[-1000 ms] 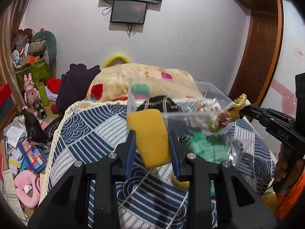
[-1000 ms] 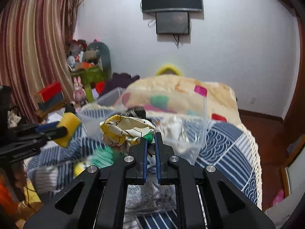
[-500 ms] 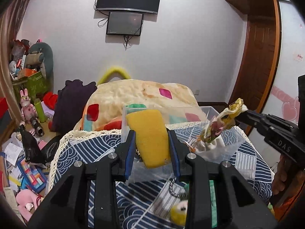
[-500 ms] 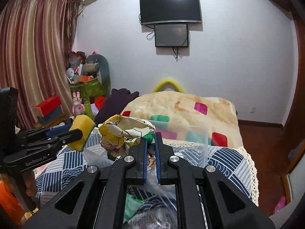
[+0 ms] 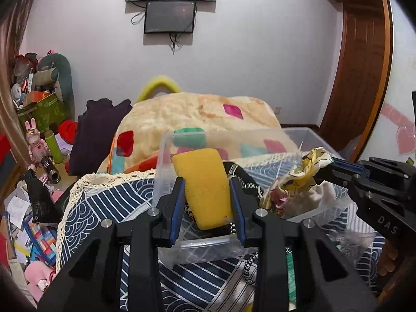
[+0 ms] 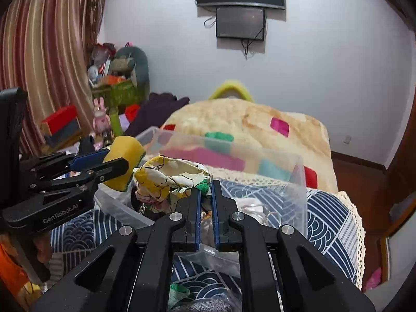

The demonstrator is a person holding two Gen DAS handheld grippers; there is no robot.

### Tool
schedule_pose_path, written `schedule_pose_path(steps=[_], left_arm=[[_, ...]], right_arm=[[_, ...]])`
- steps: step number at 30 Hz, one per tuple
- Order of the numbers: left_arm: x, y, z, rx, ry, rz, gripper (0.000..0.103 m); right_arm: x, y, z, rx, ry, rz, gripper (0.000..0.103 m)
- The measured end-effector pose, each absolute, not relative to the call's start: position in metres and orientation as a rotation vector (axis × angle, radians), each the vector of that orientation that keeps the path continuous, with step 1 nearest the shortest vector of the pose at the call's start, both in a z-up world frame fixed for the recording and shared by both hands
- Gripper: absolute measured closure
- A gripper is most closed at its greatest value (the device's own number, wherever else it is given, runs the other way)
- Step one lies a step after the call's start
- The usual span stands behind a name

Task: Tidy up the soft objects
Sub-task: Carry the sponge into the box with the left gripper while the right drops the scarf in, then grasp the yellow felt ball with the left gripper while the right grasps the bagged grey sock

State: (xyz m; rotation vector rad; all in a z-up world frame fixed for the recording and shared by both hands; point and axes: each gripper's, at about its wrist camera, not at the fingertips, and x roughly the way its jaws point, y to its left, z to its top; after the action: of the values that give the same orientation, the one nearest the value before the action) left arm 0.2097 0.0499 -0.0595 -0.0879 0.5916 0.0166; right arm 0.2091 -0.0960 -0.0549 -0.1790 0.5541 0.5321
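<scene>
My left gripper is shut on a yellow sponge and holds it over the near left part of a clear plastic box. My right gripper is shut on a yellow-and-white patterned cloth and holds it above the same box. The sponge and left gripper show at the left of the right wrist view; the cloth and right gripper show at the right of the left wrist view. A white soft item lies inside the box.
The box stands on a blue-and-white patterned cover with a lace edge. A cream blanket with coloured patches lies behind it. Toys, papers and boxes clutter the floor at the left. A wooden door is at the right.
Both grippers have come down and forward over the clear box, still holding the sponge and the cloth. The box now sits closer and lower in both views.
</scene>
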Motion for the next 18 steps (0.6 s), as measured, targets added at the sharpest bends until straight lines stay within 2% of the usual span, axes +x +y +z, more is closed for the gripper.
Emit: schedule_pose_path(steps=[6, 12, 15, 18], left_arm=[[0.213, 0.041, -0.068, -0.054, 0.628, 0.016, 0.069], [0.206, 0.039, -0.067, -0.055, 0.630, 0.014, 0.061], [0.201, 0.039, -0.064, -0.057, 0.631, 0.012, 0.057], [0.194, 0.037, -0.061, -0.051, 0.621, 0.010, 0.053]], right_arm=[[0.212, -0.091, -0.064, -0.226, 0.602, 0.534, 0.096], [0.209, -0.098, -0.064, -0.229, 0.623, 0.543, 0.095], [0.205, -0.102, -0.062, -0.231, 0.624, 0.547, 0.089], [0.202, -0.107, -0.059, -0.221, 0.620, 0.547, 0.073]])
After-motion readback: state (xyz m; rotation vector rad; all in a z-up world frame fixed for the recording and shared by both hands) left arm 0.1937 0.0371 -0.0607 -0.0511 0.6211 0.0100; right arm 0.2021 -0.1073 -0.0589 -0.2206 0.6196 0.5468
